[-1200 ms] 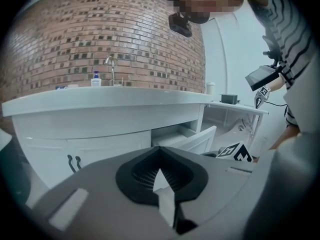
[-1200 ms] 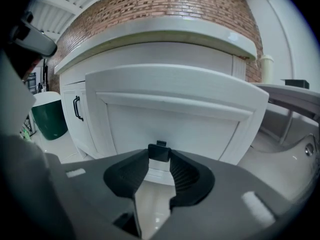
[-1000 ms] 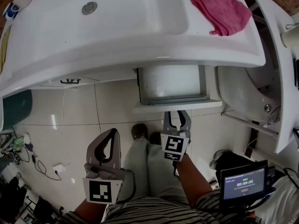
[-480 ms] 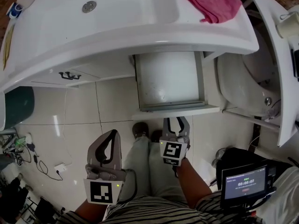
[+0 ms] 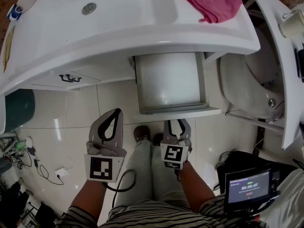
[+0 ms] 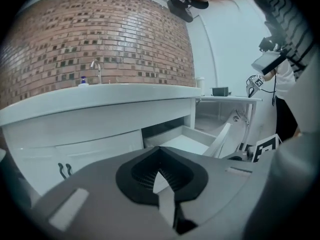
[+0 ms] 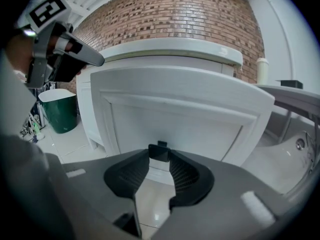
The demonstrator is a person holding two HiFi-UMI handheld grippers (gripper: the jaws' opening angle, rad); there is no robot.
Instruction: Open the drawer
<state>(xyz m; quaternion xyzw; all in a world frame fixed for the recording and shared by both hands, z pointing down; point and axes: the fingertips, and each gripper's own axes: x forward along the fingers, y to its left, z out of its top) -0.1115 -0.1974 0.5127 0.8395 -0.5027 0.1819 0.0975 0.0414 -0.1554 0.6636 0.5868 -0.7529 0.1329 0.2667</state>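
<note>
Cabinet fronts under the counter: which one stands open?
The right drawer, pulled out with its inside showing; the left front with black handles sits flush.

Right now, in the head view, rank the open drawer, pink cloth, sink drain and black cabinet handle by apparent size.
1. open drawer
2. pink cloth
3. sink drain and black cabinet handle: too alike to rank.
</note>
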